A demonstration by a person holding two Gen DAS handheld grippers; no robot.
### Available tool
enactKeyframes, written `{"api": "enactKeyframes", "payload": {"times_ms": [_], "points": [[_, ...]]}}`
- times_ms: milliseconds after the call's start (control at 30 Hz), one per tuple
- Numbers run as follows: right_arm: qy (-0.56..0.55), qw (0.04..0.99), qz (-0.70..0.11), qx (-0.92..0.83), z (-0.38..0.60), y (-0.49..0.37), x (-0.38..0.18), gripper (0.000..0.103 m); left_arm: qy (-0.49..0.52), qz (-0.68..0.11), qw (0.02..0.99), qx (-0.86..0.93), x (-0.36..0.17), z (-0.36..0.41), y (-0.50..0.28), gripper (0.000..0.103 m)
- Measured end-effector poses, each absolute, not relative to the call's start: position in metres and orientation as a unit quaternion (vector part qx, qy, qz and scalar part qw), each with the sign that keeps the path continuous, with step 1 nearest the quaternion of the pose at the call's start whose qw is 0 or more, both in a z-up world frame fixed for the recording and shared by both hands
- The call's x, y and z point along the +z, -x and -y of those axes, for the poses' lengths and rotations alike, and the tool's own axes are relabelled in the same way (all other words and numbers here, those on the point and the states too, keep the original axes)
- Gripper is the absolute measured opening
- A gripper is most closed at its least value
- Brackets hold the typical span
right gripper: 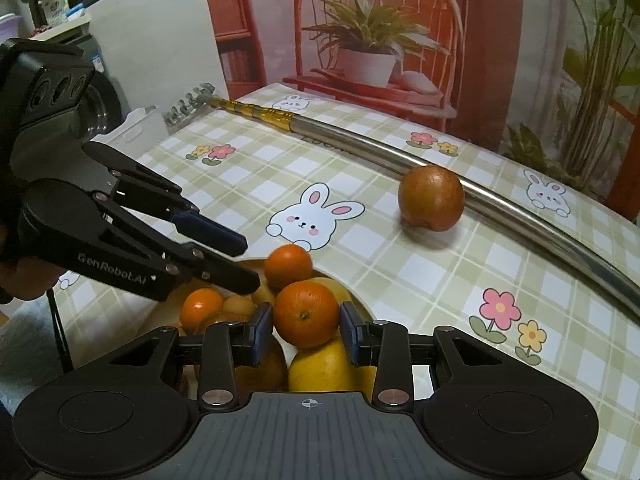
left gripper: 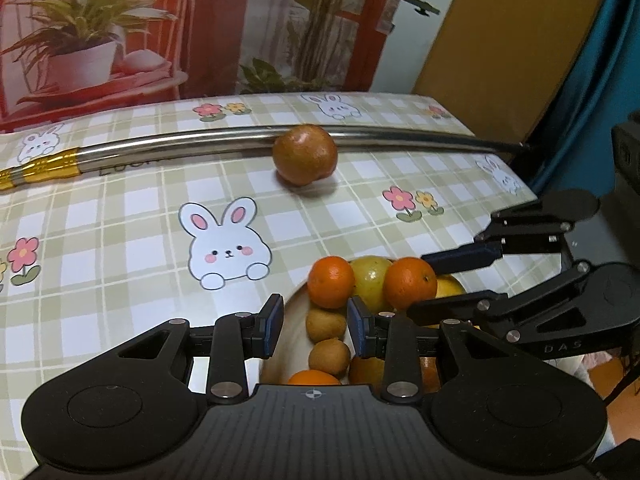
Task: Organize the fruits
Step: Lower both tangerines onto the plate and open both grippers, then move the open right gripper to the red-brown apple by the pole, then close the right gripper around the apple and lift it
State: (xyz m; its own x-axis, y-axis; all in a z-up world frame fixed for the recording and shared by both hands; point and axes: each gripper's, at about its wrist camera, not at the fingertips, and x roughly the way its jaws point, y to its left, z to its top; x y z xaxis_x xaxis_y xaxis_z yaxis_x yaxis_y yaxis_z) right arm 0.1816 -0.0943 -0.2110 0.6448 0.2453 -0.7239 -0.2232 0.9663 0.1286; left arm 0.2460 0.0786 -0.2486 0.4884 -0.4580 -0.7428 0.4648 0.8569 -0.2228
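Observation:
A beige bowl (left gripper: 289,312) (right gripper: 362,305) near the table's front edge holds several oranges, yellow citrus (right gripper: 324,368) and small brown round fruits (left gripper: 326,325). My right gripper (right gripper: 306,322) (left gripper: 418,285) is shut on an orange (right gripper: 306,314) (left gripper: 410,282) at the top of the pile. My left gripper (left gripper: 316,326) (right gripper: 246,266) hovers over the bowl's left side with its jaws a little apart; the small brown fruits lie below the gap, untouched. A second orange (left gripper: 331,282) (right gripper: 289,266) rests at the bowl's far rim. A brownish round fruit (left gripper: 305,155) (right gripper: 432,198) lies alone on the table.
A long steel pole (left gripper: 180,145) (right gripper: 500,204) with a gold end crosses the back of the table, and the brown fruit leans against it. The checked rabbit tablecloth (left gripper: 120,220) covers the top. A printed plant backdrop stands behind. The table's right edge drops off near my right gripper.

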Motion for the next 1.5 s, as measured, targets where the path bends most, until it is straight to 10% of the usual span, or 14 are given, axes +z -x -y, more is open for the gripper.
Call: {"api": "enactKeyframes", "payload": {"times_ms": [567, 800, 1500], "points": [[-0.043, 0.912, -0.391, 0.118, 0.11, -0.179, -0.198, 0.035, 0.049, -0.387, 0.905, -0.167, -0.228, -0.129, -0.24, 0.051], [-0.04, 0.935, -0.347, 0.059, 0.135, -0.203, -0.188, 0.046, 0.069, -0.355, 0.926, -0.11, -0.222, -0.144, -0.235, 0.071], [-0.085, 0.941, -0.326, 0.012, 0.163, -0.319, -0.25, 0.069, 0.103, -0.375, 0.919, -0.061, -0.233, -0.16, -0.238, 0.086]]}}
